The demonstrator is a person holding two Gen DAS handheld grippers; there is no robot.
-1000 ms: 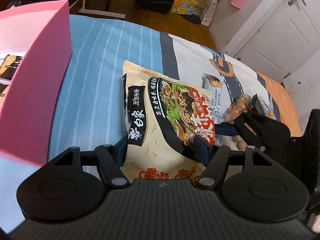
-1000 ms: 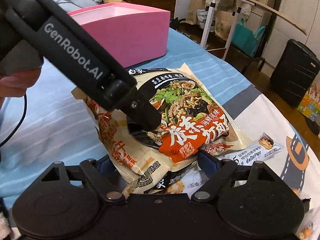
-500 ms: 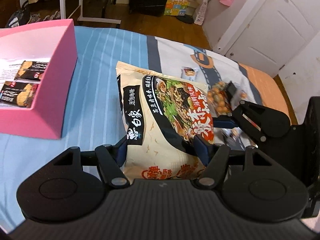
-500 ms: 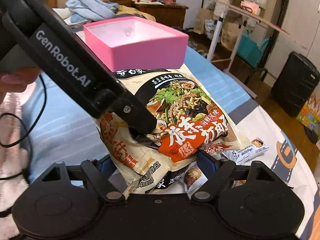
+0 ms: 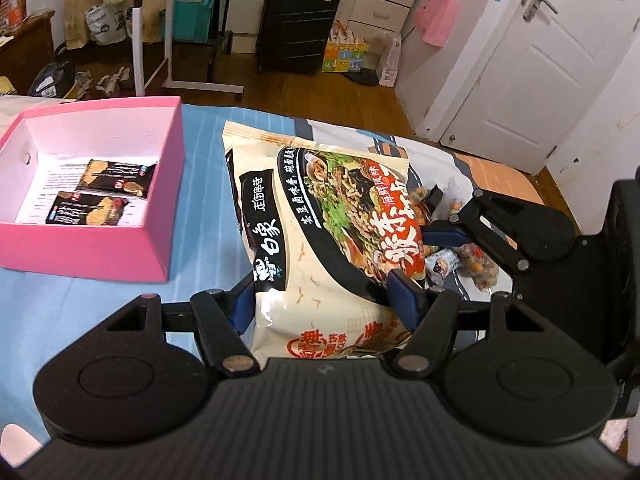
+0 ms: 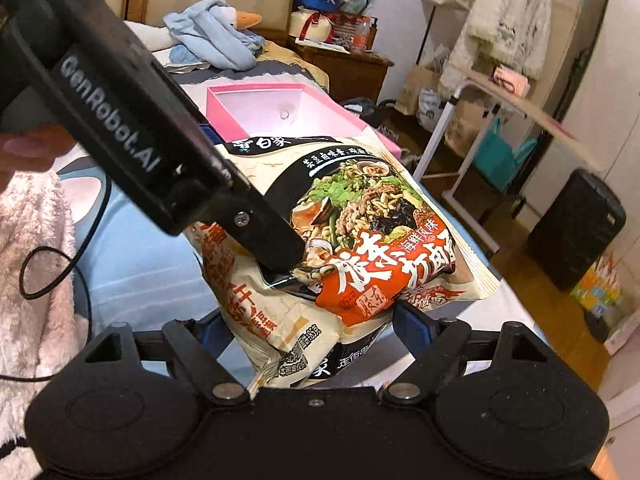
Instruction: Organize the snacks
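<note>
I am holding the noodle bag (image 5: 320, 240) clamped in both the left fingers (image 5: 326, 300) and right fingers (image 6: 312, 328), the pink box (image 5: 156, 240) lying at ten o'clock.

rm: wood floor (image 5: 280, 92) | white door (image 5: 516, 80) | black suitcase (image 5: 296, 24)

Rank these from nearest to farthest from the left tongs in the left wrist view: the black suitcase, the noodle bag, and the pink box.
1. Noodle bag: gripped in the left tongs, right in front of the camera.
2. Pink box: on the blue striped bedcover, ahead and to the left.
3. Black suitcase: standing on the wooden floor beyond the bed.
</note>
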